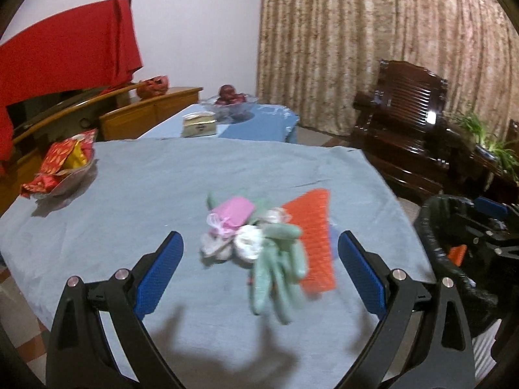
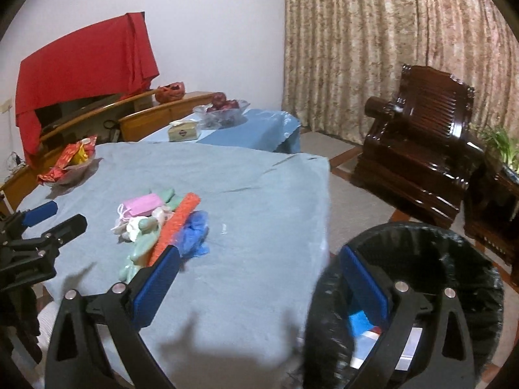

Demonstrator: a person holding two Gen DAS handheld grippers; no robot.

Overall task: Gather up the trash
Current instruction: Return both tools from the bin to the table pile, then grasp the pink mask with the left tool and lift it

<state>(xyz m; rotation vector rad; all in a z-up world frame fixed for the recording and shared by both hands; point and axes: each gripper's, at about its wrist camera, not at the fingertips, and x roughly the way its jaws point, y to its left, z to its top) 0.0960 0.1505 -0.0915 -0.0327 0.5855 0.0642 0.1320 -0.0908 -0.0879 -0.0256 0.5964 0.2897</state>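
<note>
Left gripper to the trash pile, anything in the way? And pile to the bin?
Nothing visible blocks either. The left gripper is open with the trash pile straight ahead of it on the blue cloth. The black-lined bin stands open beside the table's right edge; only bare cloth lies between.

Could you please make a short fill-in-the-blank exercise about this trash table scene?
1. The pile of trash lies on a ___ tablecloth.
2. The bin beside the table has a ___ liner.
3. Both the left gripper and the right gripper are ___.

Answers: blue; black; open
</note>
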